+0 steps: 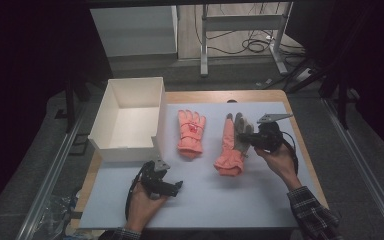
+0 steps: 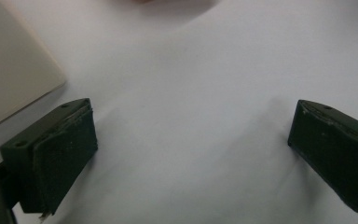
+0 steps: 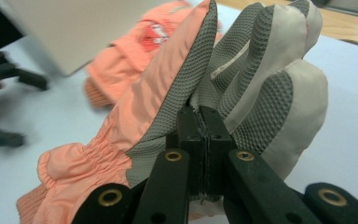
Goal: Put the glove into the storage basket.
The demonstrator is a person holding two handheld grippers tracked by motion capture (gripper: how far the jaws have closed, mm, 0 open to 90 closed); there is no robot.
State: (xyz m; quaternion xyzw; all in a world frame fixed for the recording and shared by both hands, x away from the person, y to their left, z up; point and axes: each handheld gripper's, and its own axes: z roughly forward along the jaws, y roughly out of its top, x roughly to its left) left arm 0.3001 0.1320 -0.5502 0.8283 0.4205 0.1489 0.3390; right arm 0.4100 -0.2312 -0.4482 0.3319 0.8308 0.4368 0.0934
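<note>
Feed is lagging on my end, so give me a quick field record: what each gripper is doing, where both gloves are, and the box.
right gripper: shut on the grey palm side of the right-hand glove, glove tipped up on edge
left gripper: open, nothing between the jaws, over the bare white mat
other glove: flat on the mat, beside the box, untouched
box: white, open-topped, at the mat's left edge
</note>
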